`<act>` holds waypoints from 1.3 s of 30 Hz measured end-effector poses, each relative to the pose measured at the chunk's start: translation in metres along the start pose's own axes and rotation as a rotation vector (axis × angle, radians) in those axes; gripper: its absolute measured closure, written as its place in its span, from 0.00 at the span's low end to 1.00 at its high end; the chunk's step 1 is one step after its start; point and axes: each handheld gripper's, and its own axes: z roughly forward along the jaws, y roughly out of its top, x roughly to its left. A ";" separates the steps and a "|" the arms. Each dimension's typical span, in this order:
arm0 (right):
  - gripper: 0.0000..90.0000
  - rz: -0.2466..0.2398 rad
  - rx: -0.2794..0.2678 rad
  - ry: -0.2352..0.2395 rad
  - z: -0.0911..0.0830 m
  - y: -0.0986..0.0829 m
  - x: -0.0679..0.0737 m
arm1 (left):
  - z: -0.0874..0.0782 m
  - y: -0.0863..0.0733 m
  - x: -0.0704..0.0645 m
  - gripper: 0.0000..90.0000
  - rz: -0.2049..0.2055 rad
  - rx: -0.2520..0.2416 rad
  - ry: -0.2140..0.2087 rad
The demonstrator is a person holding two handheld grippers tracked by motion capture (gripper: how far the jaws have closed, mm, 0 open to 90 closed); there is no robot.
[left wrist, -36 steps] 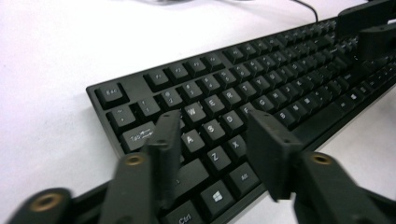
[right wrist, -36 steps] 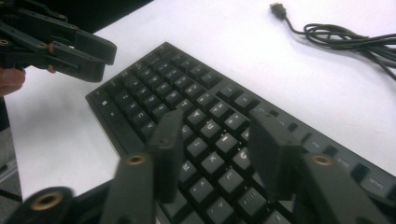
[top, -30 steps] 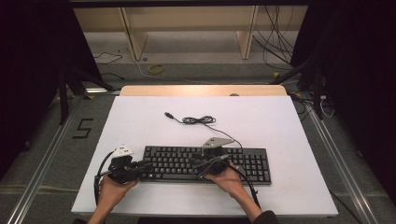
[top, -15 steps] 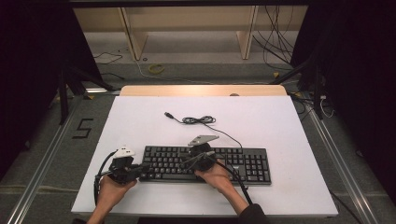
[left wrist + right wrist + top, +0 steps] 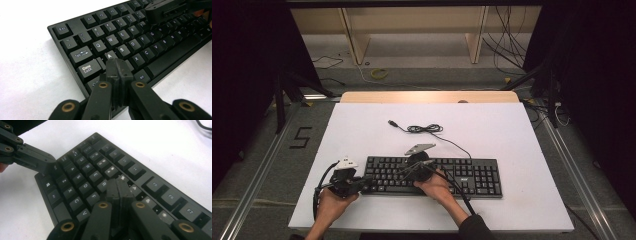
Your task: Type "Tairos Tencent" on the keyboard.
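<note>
A black keyboard (image 5: pixel 462 177) lies near the front of the white table, and its cable (image 5: pixel 427 129) coils behind it and ends in a USB plug. My left gripper (image 5: pixel 367 181) is at the keyboard's left end. In the left gripper view it (image 5: pixel 117 64) is shut with nothing in it, its tip over the keys just below A. My right gripper (image 5: pixel 403 173) is over the left half of the keys. In the right gripper view it (image 5: pixel 117 184) is shut and empty, with its tip by the R key. The two grippers are a few keys apart.
The white table top (image 5: pixel 512 130) has bare room behind and to the right of the keyboard. A wooden strip (image 5: pixel 427 96) runs along the far edge. Cables and shelf legs lie on the floor beyond.
My right gripper has slid left along the keyboard toward the left gripper. The left gripper has hardly moved.
</note>
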 end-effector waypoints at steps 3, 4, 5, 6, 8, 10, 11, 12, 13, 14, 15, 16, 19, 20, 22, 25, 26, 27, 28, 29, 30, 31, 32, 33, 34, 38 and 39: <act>1.00 0.001 0.009 -0.004 0.003 0.000 0.000 | 0.001 0.000 0.000 0.99 0.000 0.006 0.002; 1.00 0.003 0.009 -0.005 0.004 0.000 0.000 | 0.001 0.000 0.000 0.99 0.000 0.007 0.002; 1.00 0.004 0.009 -0.005 0.005 0.000 0.000 | 0.001 0.000 0.000 0.99 0.001 0.010 0.002; 1.00 0.005 0.010 -0.003 0.005 -0.001 0.000 | 0.001 0.000 0.000 0.99 0.003 0.013 0.003; 1.00 0.003 0.009 -0.003 0.006 -0.001 0.000 | 0.002 -0.001 0.000 0.99 0.002 0.019 0.002; 1.00 0.004 0.009 -0.005 0.006 0.000 0.000 | 0.002 -0.001 0.000 0.99 0.003 0.022 0.005; 1.00 0.004 0.009 -0.006 0.006 0.000 0.000 | 0.002 -0.001 0.001 0.99 0.003 0.025 0.006; 1.00 0.004 0.009 -0.005 0.005 0.000 0.000 | 0.003 -0.001 0.001 0.99 0.004 0.027 0.005; 1.00 0.005 0.010 -0.005 0.005 0.000 0.000 | 0.003 -0.001 0.000 0.99 0.004 0.027 0.006; 1.00 0.007 0.011 -0.006 0.005 0.000 0.000 | 0.003 -0.001 0.001 0.99 0.006 0.031 0.007; 1.00 0.007 0.011 -0.005 0.005 0.000 0.000 | 0.004 -0.001 0.001 0.99 0.006 0.031 0.007; 1.00 0.006 0.010 -0.004 0.005 0.000 0.000 | 0.004 -0.001 0.001 0.99 0.006 0.032 0.007; 1.00 0.006 0.009 -0.003 0.006 -0.001 0.000 | 0.004 -0.001 0.001 0.99 0.006 0.029 0.009; 1.00 0.006 0.009 -0.002 0.006 -0.001 0.000 | 0.004 -0.001 0.002 0.99 0.007 0.030 0.008; 1.00 0.006 0.009 -0.001 0.006 -0.001 0.001 | 0.004 -0.001 0.002 0.99 0.004 0.029 0.006; 1.00 0.007 0.010 -0.001 0.006 -0.001 0.001 | 0.004 -0.001 0.002 0.99 0.006 0.030 0.008; 1.00 0.007 0.010 -0.001 0.006 -0.001 0.001 | 0.004 -0.001 0.002 0.99 0.006 0.030 0.008; 1.00 0.007 0.010 -0.001 0.006 -0.001 0.001 | 0.005 -0.001 0.002 0.99 0.005 0.029 0.008; 1.00 0.007 0.010 -0.001 0.006 -0.001 0.001 | 0.005 -0.001 0.002 0.99 0.002 0.025 0.009; 1.00 0.009 0.010 0.000 0.006 -0.001 0.001 | 0.005 -0.001 0.002 0.99 0.005 0.030 0.009; 1.00 0.009 0.011 0.001 0.006 -0.001 0.001 | 0.005 -0.001 0.002 0.99 0.003 0.032 0.009; 1.00 0.008 0.012 0.001 0.006 -0.001 0.001 | 0.007 -0.001 0.002 0.99 0.007 0.042 0.013; 1.00 0.005 0.013 0.001 0.007 -0.001 0.000 | 0.007 -0.002 0.003 0.99 0.004 0.040 0.010; 1.00 0.006 0.021 -0.002 0.008 -0.001 0.001 | 0.007 -0.001 0.002 0.99 -0.003 0.038 0.011; 1.00 0.008 0.019 -0.002 0.009 -0.002 0.001 | 0.007 -0.001 0.002 0.99 0.000 0.041 0.012; 1.00 0.006 0.020 -0.002 0.010 -0.002 0.001 | 0.007 -0.002 0.001 0.99 0.003 0.041 0.011; 1.00 0.008 0.020 -0.002 0.010 -0.002 0.001 | 0.007 -0.002 0.001 0.99 0.004 0.042 0.013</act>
